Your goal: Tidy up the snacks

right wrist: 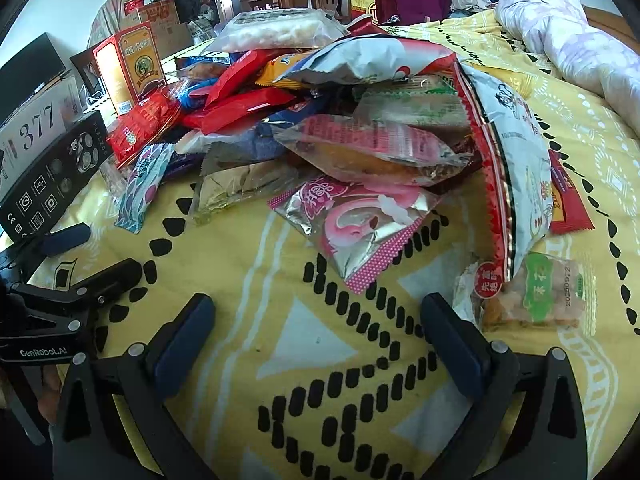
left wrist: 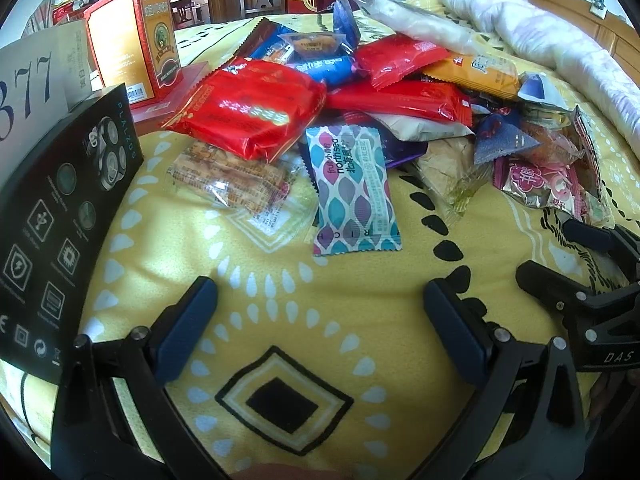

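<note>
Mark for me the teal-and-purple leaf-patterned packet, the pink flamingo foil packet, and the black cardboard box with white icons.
Teal-and-purple leaf-patterned packet [left wrist: 354, 188]: left wrist view, middle of its front face.
Pink flamingo foil packet [right wrist: 356, 220]: right wrist view, on the flamingo print.
Black cardboard box with white icons [left wrist: 60, 216]: left wrist view, centre of its printed face.

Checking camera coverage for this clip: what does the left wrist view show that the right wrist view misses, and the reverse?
Left wrist only: a clear-wrapped cracker pack lying unobstructed near the red packet. Right wrist only: a green-labelled snack and a large white bag on the pile's right side. Both show the patterned teal packet, pink packet, black box, red carton, yellow blanket, and both grippers open.
</note>
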Demonstrator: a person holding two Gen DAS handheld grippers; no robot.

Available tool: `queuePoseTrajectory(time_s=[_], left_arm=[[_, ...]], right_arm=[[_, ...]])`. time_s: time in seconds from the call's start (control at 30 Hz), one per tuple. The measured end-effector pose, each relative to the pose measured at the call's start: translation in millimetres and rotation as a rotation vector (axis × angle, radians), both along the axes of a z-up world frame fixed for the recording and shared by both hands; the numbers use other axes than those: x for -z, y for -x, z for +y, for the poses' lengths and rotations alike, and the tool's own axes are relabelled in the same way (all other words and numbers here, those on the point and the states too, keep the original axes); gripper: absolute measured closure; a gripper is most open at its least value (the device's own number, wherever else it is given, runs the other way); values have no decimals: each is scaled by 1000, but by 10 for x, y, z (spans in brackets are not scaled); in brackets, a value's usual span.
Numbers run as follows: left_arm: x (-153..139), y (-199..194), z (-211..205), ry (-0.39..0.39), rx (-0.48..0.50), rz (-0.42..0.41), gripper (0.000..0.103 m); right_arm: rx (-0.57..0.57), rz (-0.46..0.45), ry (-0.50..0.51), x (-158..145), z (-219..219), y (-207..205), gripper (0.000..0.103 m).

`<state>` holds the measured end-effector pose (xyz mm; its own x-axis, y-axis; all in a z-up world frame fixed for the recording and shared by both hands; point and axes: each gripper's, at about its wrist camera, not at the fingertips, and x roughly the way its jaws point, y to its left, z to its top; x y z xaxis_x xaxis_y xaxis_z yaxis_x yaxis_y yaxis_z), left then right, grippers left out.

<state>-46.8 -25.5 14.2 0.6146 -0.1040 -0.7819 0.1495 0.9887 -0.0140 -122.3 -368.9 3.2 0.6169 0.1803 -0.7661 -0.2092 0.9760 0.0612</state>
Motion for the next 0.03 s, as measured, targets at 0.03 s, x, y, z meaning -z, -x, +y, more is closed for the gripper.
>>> queuePoseTrajectory(time_s=[0.03], left_arm=[[-2,1,-3,1,0,0,0]], right_arm=[[0,0,1,4,-7,2,0]])
